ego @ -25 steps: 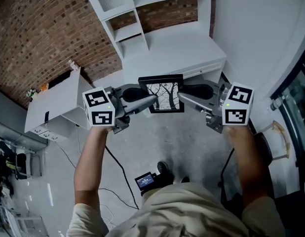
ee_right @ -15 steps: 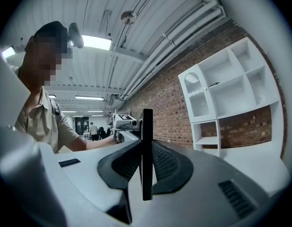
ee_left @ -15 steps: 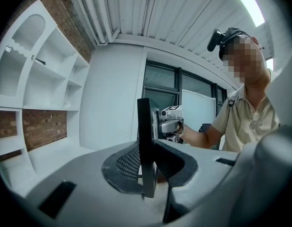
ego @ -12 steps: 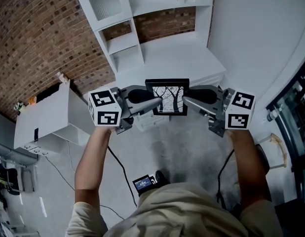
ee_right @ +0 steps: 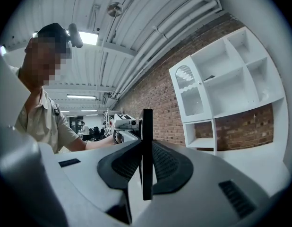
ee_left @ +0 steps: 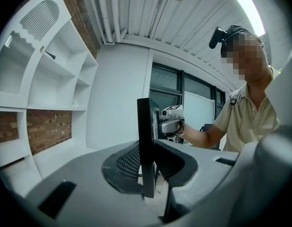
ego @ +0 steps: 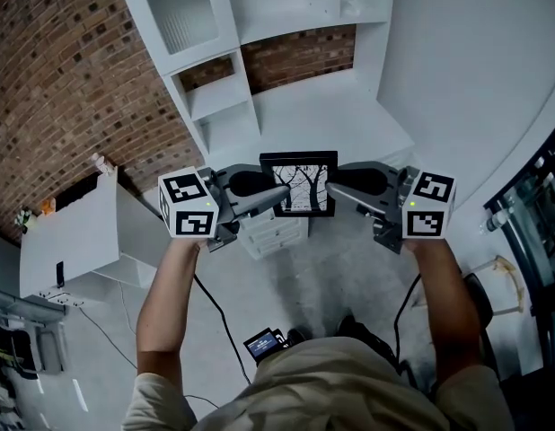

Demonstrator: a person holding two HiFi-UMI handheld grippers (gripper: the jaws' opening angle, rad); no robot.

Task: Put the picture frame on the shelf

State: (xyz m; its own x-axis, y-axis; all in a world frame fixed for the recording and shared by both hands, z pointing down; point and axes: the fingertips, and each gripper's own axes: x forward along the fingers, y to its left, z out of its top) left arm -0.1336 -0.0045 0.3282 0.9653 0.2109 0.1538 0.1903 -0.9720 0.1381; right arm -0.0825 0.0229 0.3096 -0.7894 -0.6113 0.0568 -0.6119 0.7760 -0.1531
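Note:
A black picture frame (ego: 299, 184) with a bare-tree print hangs in the air between both grippers, in front of the white shelf unit (ego: 259, 52). My left gripper (ego: 279, 193) is shut on the frame's left edge, and my right gripper (ego: 332, 189) is shut on its right edge. In the left gripper view the frame (ee_left: 147, 145) stands edge-on between the ribbed pads. The right gripper view shows the same frame (ee_right: 147, 150) edge-on, pinched between the two pads, with the shelf unit (ee_right: 221, 84) beyond at the right.
The shelf unit has several open compartments and a wide white desk surface (ego: 327, 119) below them. Behind it is a brick wall (ego: 71, 88). A white cabinet (ego: 75, 241) stands at the left. A small drawer unit (ego: 273, 233) sits under the frame. Cables run over the grey floor (ego: 259, 294).
Both grippers have carried the frame forward toward the shelf unit, which now fills more of the head view. The grip on both edges is the same.

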